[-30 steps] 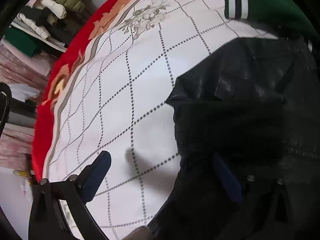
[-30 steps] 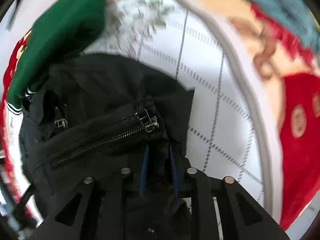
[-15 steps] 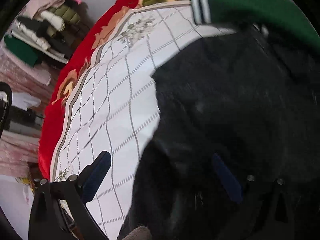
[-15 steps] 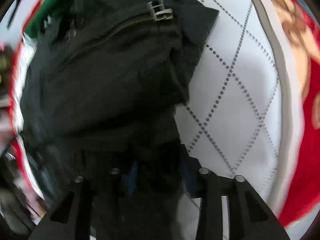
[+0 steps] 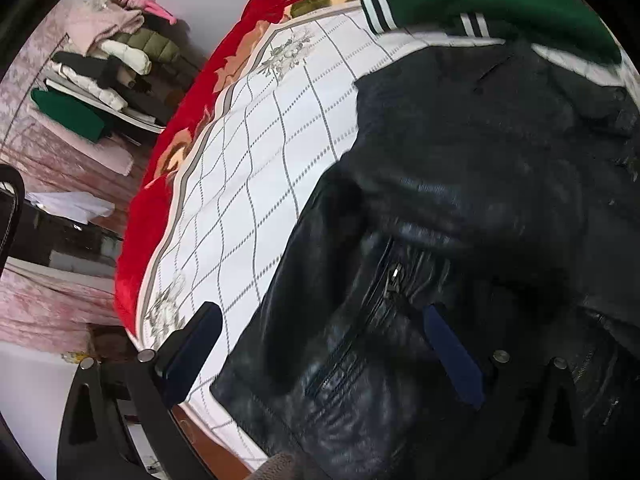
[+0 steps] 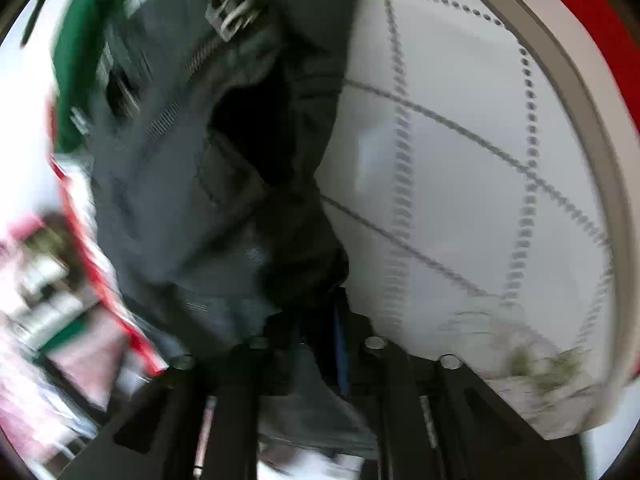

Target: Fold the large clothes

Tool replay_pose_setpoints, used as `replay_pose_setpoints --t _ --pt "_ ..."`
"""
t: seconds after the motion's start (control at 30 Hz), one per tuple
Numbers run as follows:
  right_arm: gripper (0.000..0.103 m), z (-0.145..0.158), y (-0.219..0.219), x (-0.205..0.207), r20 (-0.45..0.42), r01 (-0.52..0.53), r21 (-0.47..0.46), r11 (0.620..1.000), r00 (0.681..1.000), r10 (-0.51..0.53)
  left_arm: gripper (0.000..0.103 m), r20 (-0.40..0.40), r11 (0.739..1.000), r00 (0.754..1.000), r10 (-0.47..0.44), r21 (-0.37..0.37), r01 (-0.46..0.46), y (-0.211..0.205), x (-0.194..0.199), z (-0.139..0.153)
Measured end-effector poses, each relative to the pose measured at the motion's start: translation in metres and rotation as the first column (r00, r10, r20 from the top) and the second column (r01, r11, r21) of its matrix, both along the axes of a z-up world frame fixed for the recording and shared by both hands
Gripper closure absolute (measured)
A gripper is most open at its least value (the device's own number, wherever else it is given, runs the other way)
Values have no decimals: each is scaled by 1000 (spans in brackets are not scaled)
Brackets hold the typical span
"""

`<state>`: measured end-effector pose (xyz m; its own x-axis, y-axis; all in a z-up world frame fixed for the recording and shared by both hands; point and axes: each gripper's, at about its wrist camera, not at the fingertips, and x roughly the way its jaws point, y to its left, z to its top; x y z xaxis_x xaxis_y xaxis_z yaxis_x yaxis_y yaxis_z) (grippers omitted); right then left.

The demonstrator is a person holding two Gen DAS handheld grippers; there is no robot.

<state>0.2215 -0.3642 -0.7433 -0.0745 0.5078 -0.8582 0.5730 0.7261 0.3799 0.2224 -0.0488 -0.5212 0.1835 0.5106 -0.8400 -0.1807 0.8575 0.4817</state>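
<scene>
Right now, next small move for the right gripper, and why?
Probably carry the pinched fold further across the black jacket and lay it down. The right gripper is shut on a bunched edge, lifted off the white quilt, while the left gripper is open, its fingers straddling the jacket's zipper.

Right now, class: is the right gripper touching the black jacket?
Touching. The right wrist view shows the right gripper with its narrow-set fingers clamped on a bunched fold of the black jacket, fabric filling the gap between them.
</scene>
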Motion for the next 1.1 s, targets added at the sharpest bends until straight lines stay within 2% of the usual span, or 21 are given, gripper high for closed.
replay_pose_setpoints --t 0.1,0.17,0.3,0.4,0.47,0.53,0.67,0.8,0.9,0.97,1.0,1.1 --pt "73 0 13 1 6 -161 -73 984 987 162 0 -48 1000 999 -7 24 8 -13 -2 -23" --pt "64 11 25 6 14 -240 -119 963 970 243 0 -73 999 997 17 44 -13 -15 0 -41" --pt "64 41 36 4 78 -271 -153 950 955 285 0 -100 996 992 79 44 -75 -5 9 -69" --pt "64 55 47 8 116 -277 -193 942 946 302 0 -82 996 993 84 37 -81 1 12 -73" --pt "64 52 49 14 117 -294 -232 927 938 327 0 -69 997 995 76 33 -74 4 11 -74" --pt "64 35 49 26 88 -304 -272 913 937 338 0 -53 997 996 77 14 -76 9 10 -76" --pt "61 10 55 31 45 -280 -301 911 951 307 0 -48 994 994 93 -50 -96 22 12 -74" --pt "61 23 82 32 -2 -346 -366 864 929 371 0 -50 991 994 102 -85 -106 31 10 -66" --pt "52 46 84 28 57 -356 -346 868 916 398 0 -16 994 996 88 -57 -89 29 4 -50" --pt "28 58 85 25 101 -359 -318 878 907 408 0 9 997 997 72 -30 -72 21 -6 -36" --pt "25 66 81 22 130 -356 -286 890 905 404 0 18 998 998 64 -12 -64 16 -12 -29" --pt "24 79 68 13 171 -358 -235 904 900 401 0 18 997 1000 24 71 -25 -15 -35 -13"
